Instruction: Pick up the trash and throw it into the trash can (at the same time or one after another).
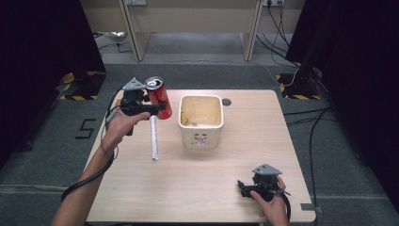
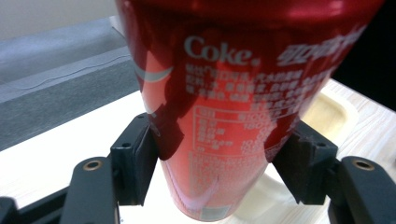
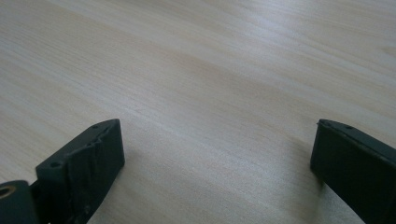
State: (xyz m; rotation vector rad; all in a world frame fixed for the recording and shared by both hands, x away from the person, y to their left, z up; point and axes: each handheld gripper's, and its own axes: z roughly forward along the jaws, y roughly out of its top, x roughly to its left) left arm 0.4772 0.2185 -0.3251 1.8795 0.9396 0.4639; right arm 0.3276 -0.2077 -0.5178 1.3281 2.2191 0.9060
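A red Coke can (image 1: 159, 97) hangs tilted above the table's left side, with my left gripper (image 1: 157, 106) shut on it. In the left gripper view the can (image 2: 224, 102) stands large between the two black jaws, whose pads press its sides. A cream square tub (image 1: 201, 120) sits at the table's middle, just right of the can. My right gripper (image 1: 244, 188) rests low at the front right of the wooden table (image 1: 197, 188). In the right gripper view it (image 3: 217, 154) stands open, with nothing but bare wood between the jaws.
A thin white strip (image 1: 154, 139) lies on the table left of the tub. A dark round hole (image 1: 226, 101) marks the table's far edge. Black stands and cables surround the table on the grey floor.
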